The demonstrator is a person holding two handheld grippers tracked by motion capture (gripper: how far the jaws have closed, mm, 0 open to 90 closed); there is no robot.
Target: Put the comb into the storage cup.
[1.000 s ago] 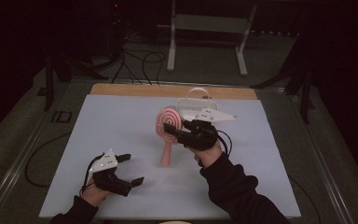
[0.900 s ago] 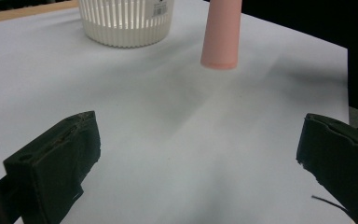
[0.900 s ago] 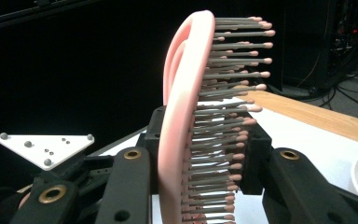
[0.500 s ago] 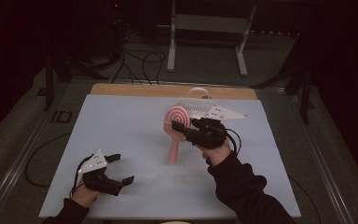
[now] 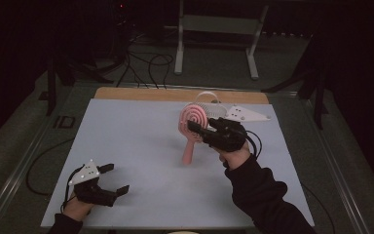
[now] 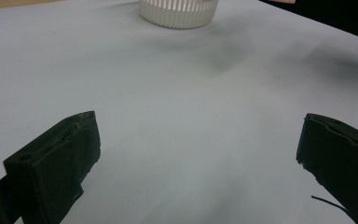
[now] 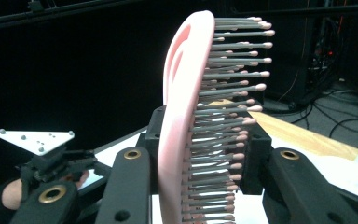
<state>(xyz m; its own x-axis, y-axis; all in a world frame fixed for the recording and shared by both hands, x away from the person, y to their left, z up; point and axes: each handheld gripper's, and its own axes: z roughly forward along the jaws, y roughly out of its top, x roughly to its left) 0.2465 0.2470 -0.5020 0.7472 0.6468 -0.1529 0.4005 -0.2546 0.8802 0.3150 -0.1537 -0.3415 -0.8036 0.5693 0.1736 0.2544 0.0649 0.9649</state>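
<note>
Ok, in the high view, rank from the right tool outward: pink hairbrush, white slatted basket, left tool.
1. Pink hairbrush: clamped in the right tool, handle hanging toward the table.
2. White slatted basket: just behind the brush, toward the far edge.
3. Left tool: open, at the near left corner.

We see white slotted basket [image 6: 178, 11] cut by top edge in left gripper view; in high view, right gripper [image 5: 209, 134] hides most of it. Pink hairbrush [image 7: 186, 126] handle runs off bottom edge in right gripper view. We cannot tell basket contents.
</note>
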